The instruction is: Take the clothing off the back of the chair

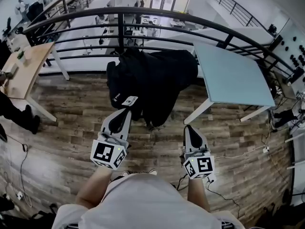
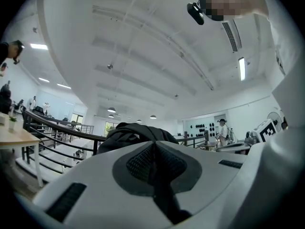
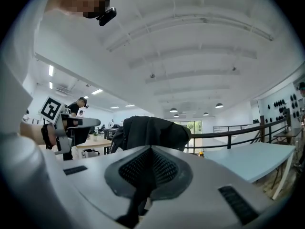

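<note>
At the left edge of the head view stands a wooden bench (image 1: 21,73), well apart from the work. Lower left of centre, the left claw (image 1: 124,112) points up the frame toward the clothing (image 1: 155,82). Its own view shows the left claw (image 2: 153,146) pressed narrow, pads together with nothing between them, and the dark heap lies beyond the tips.

The clothing is a black garment bunched in the middle of the frame, just below the curved railing (image 1: 143,11). It covers the chair so fully that I cannot make out the chair's frame. A white tag (image 1: 129,100) shows on its lower left, near the left claw's tip.

Right of centre, the right claw (image 1: 188,127) sits lower in the frame and farther from the cloth. In its own view the right claw (image 3: 151,149) also looks closed and empty. The garment (image 3: 147,132) rises beyond it, with the pale blue bench (image 3: 252,159) to the right.

What could go wrong, as I judge it:
- **Closed claws:** if either meets the cloth without opening first, it would shove the garment toward the railing side or nudge the chair instead of gripping.
- **Thin pinch:** a hold on one loose fold could slip under the weight of the bulk.
- **Snagging:** a lift that is too low could catch the cloth on the hidden chair back and drag the chair along.
- **Bench corner:** the blue bench's near corner (image 1: 196,46) is just beside the garment and could catch a trailing part.
</note>
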`<state>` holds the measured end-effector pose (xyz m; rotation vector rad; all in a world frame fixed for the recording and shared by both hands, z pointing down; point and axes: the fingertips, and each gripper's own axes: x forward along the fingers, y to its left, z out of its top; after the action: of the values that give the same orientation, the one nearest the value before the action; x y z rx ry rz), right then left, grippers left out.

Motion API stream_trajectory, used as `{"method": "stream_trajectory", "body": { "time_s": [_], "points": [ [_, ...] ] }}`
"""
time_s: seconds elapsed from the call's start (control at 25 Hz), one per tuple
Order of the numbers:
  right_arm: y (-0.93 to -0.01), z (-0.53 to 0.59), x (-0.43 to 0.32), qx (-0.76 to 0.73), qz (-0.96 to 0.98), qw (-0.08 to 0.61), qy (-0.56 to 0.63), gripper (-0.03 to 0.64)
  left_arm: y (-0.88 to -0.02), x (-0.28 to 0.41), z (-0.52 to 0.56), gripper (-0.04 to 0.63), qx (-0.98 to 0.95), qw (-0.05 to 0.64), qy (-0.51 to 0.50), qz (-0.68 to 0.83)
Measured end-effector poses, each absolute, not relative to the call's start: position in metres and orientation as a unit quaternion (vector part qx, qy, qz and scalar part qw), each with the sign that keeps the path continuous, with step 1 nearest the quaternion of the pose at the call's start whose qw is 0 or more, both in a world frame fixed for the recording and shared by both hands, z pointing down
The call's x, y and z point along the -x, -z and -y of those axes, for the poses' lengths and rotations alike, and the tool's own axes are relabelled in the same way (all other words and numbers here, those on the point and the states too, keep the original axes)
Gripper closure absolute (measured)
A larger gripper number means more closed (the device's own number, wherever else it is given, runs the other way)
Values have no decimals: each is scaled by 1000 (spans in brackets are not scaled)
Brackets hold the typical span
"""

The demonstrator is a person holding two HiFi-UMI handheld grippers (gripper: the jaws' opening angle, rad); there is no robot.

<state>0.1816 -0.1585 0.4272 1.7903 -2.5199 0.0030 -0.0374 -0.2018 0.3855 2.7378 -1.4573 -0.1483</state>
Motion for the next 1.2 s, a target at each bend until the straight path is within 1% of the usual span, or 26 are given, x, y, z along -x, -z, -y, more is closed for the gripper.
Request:
{"method": "stream_trajectory", "body": {
  "time_s": [0.24,0.32,0.36,0.4,0.48,0.64,0.76,0.96,1.04,1.2],
  "points": [
    [-440,160,-187,-574,818,30,-18,597,-379,22,227,568,-877,29,44,478],
    [-439,160,-193,-577,816,30,-18,597,-376,14,236,557,-875,28,44,482],
    [-439,160,-197,-579,814,29,-18,597,-376,8,240,498,-875,29,42,482],
    [-439,159,-201,-582,813,29,-19,597,-377,2,245,414,-875,32,37,482],
    [-443,155,-210,-587,809,30,-24,597,-383,-9,255,354,-873,41,22,485],
    [-449,150,-217,-583,811,38,-27,597,-386,-18,272,279,-861,75,23,503],
    [-449,151,-216,-574,818,42,-25,597,-375,-22,285,229,-850,75,28,521],
    [-449,153,-213,-562,826,44,-24,597,-384,-46,307,108,-855,97,3,509],
    [-452,152,-216,-559,827,46,-27,597,-387,-55,311,77,-856,94,-11,508],
    [-457,151,-225,-556,829,49,-32,597,-388,-66,321,52,-855,92,-27,510]
  ]
}}
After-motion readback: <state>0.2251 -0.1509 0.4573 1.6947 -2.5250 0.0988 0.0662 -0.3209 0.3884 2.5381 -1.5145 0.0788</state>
